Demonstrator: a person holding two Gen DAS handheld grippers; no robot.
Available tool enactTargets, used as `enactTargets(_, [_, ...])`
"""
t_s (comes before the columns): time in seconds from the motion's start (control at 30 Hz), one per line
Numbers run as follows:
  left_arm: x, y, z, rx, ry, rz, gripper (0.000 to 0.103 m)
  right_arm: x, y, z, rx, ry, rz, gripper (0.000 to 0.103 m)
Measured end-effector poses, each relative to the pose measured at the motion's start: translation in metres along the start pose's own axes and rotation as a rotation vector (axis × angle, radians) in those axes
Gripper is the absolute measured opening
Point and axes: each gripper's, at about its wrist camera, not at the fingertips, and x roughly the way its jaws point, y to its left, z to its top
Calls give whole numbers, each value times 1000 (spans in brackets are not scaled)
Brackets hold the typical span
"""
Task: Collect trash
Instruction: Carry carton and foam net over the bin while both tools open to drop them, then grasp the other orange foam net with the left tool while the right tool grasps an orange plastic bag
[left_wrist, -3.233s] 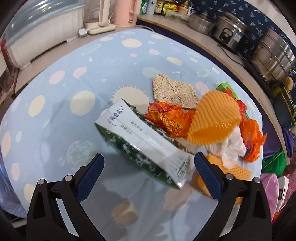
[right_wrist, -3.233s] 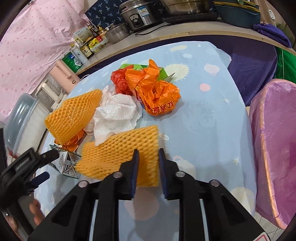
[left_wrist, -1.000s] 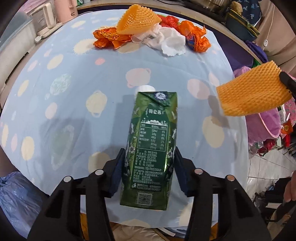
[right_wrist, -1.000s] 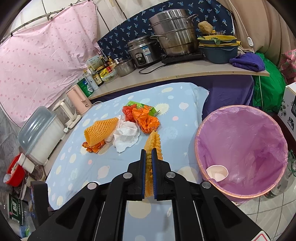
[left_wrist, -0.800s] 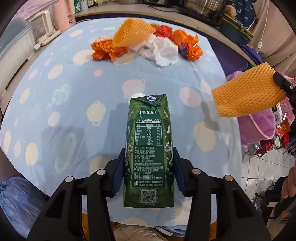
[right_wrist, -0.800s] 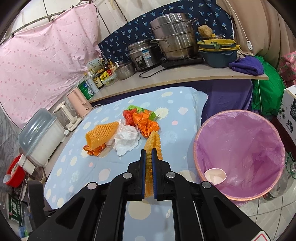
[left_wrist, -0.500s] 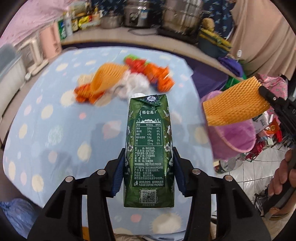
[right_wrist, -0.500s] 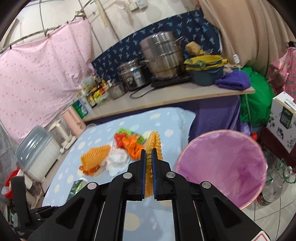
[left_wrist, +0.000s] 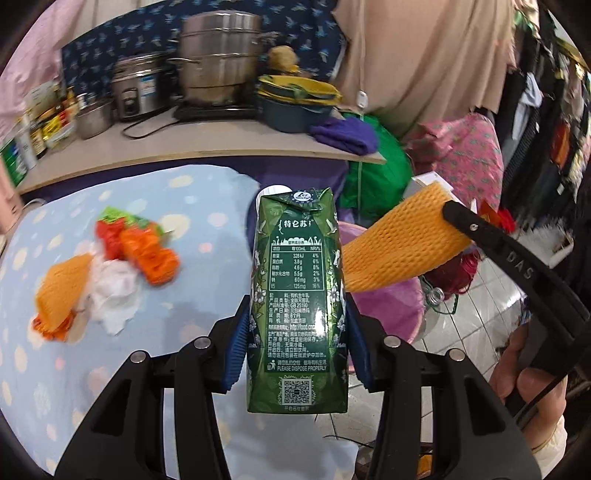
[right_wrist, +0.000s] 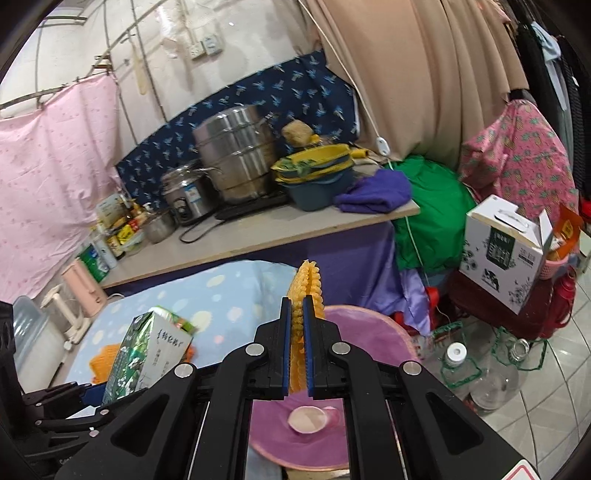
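My left gripper (left_wrist: 295, 332) is shut on a green milk carton (left_wrist: 297, 295) and holds it upright in the air near the table's right edge; the carton also shows in the right wrist view (right_wrist: 147, 358). My right gripper (right_wrist: 296, 325) is shut on an orange foam fruit net (right_wrist: 304, 291) and holds it above the pink-lined trash bin (right_wrist: 369, 332). In the left wrist view the net (left_wrist: 399, 247) hangs over the bin (left_wrist: 384, 306). Left on the table are another foam net (left_wrist: 62, 291), white tissue (left_wrist: 114, 291) and orange wrappers (left_wrist: 147, 254).
The table has a light blue spotted cloth (left_wrist: 184, 295). A counter (right_wrist: 258, 232) behind holds steel pots (right_wrist: 236, 155), bowls and bottles. A paper cup (right_wrist: 306, 419) lies in the bin. A white box (right_wrist: 506, 251) and plastic bottles (right_wrist: 491, 380) stand on the tiled floor at right.
Both grippers rose and swung right toward the bin, each still holding its item. The foam net is now over the bin and the carton is close beside it.
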Motion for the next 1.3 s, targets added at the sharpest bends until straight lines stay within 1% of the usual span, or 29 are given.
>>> enactTargets(0.1, [33, -17, 4, 46, 43, -15, 45, 18, -13, -7, 16, 32, -34, 10])
enactTargets(0.17, [51, -24, 7, 64, 60, -19, 45, 28, -22, -11, 26, 47, -50, 10])
enactTargets(0.2, [61, -27, 8, 68, 76, -22, 46, 30, -24, -12, 30, 52, -61, 12])
enactTargets(0.23, [68, -29, 8, 63, 89, -22, 45, 33, -27, -13, 42, 58, -67, 17])
enactTargets(0.27, [73, -29, 10, 56, 94, -21, 48, 34, -31, -14, 60, 60, -68, 22])
enactTargets(0.3, [76, -30, 12, 50, 93, -10, 58, 34, -34, -14, 75, 55, -69, 30])
enactTargets(0.33, [77, -30, 15, 45, 82, 11, 63, 32, -36, -14, 90, 47, -67, 35])
enactTargets(0.37, [74, -30, 16, 40, 62, 22, 70, 30, -38, -14, 94, 39, -67, 36])
enactTargets(0.43, [70, -29, 19, 42, 24, 51, 74, 30, -38, -14, 88, 35, -66, 39])
enactTargets(0.53, [64, -23, 22, 33, 11, 69, 75, 28, -36, -14, 77, 33, -62, 43])
enactTargets(0.73, [56, -2, 24, -15, 3, 101, 76, 30, -29, -15, 81, 41, -38, 45])
enactTargets(1.0, [38, 27, 12, -79, -17, 156, 76, 32, -4, -24, 47, 75, 1, 46])
enactTargets(1.2, [19, 66, -4, -170, -33, 217, 81, 40, 26, -37, 7, 122, 47, 46])
enactTargets(1.3, [8, 91, -15, -218, -36, 267, 83, 45, 45, -45, -16, 148, 73, 46])
